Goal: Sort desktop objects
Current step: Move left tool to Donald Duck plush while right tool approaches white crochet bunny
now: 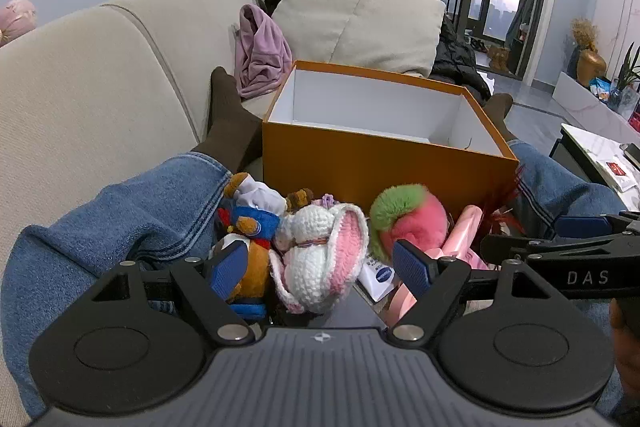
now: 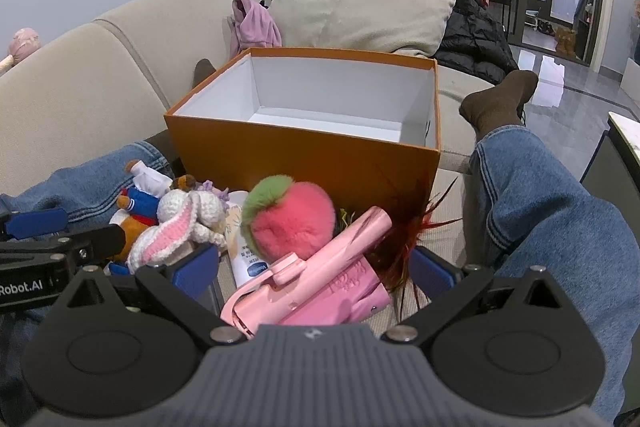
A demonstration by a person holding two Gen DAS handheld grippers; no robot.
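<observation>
Left gripper (image 1: 320,267) with jaws fully apart, nothing clamped; pads (image 1: 230,267) flanking the crocheted bunny (image 1: 320,267), which lies directly ahead in the gap, nearer the left-hand pad. Bear in blue outfit (image 1: 250,223) just beyond and outside that same pad, touching the bunny. Pink-and-green plush ball (image 1: 408,223) ahead of the right-hand pad, just beyond its tip. White cream tube (image 1: 378,277) tucked between bunny and ball, low in the gap, mostly hidden.

Right gripper (image 2: 316,267) likewise with jaws fully apart and empty; pink folding gadget (image 2: 312,275) lying in the gap, long axis slanting from near the left-hand pad up and away toward the right-hand side, so crossing the jaw line at an angle rather than square to it. Red feather toy (image 2: 404,243) against the gadget's far end, just inside the right-hand pad. Same plush ball just beyond the gadget, same cream tube to its left.

Orange box (image 1: 384,155), open-topped and showing a bare white interior, standing straight ahead of both sets of jaws, behind the whole pile. All resting between a person's denim legs (image 1: 132,211) on a beige sofa (image 1: 100,87).

Judged nearest pairings: left for the bunny, right for the gadget; a wrist roll likely needed on the right to square the pads across the gadget's narrow width. Sorting judged not yet started.
</observation>
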